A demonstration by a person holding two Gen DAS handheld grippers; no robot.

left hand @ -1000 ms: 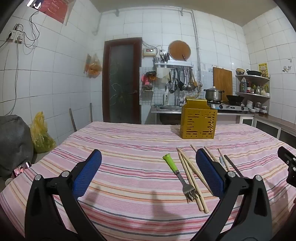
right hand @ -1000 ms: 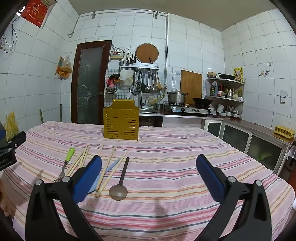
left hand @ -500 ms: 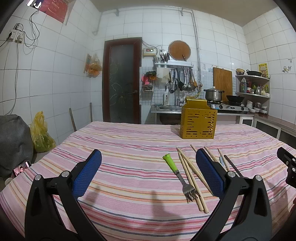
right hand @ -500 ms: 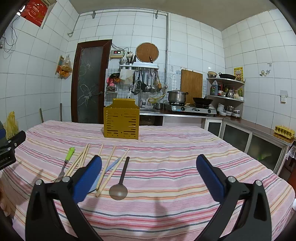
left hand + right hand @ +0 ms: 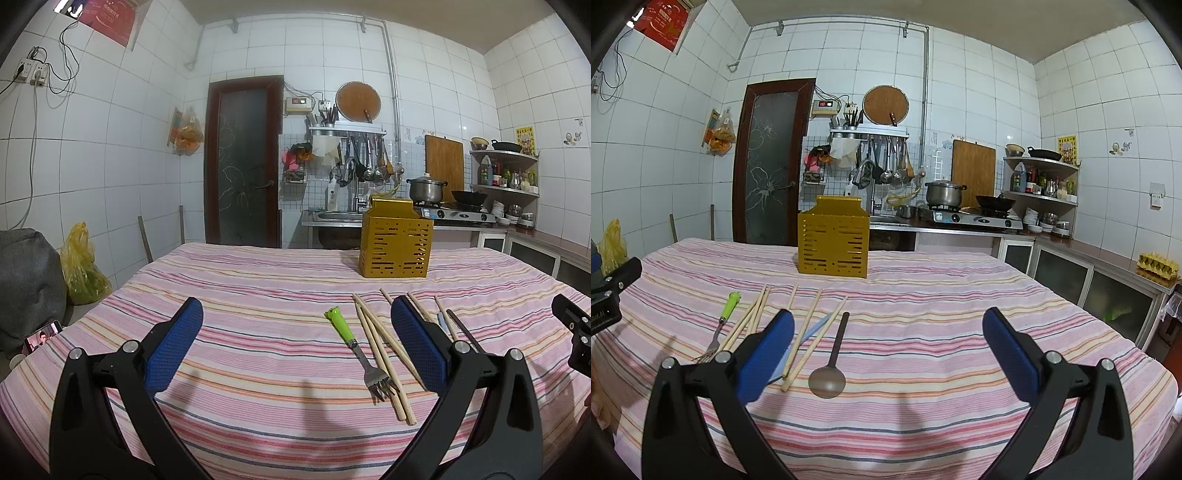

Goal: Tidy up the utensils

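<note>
A yellow slotted utensil holder [image 5: 395, 245] [image 5: 833, 242] stands at the far middle of the striped table. In front of it lie a green-handled fork [image 5: 354, 345] [image 5: 722, 325], several wooden chopsticks [image 5: 380, 354] [image 5: 809, 328], a pale blue utensil [image 5: 807, 334] and a dark spoon [image 5: 833, 362]. My left gripper [image 5: 295, 343] hovers open over the table, left of the fork. My right gripper [image 5: 888, 347] is open too, with the spoon between its fingers' line of sight, lying on the cloth. Neither gripper holds anything.
The pink striped tablecloth [image 5: 258, 295] covers the whole table. Beyond it are a kitchen counter with a pot on a stove [image 5: 945, 195], a door [image 5: 242, 162] and wall shelves. A yellow bag [image 5: 81, 273] and a grey bundle sit at the left.
</note>
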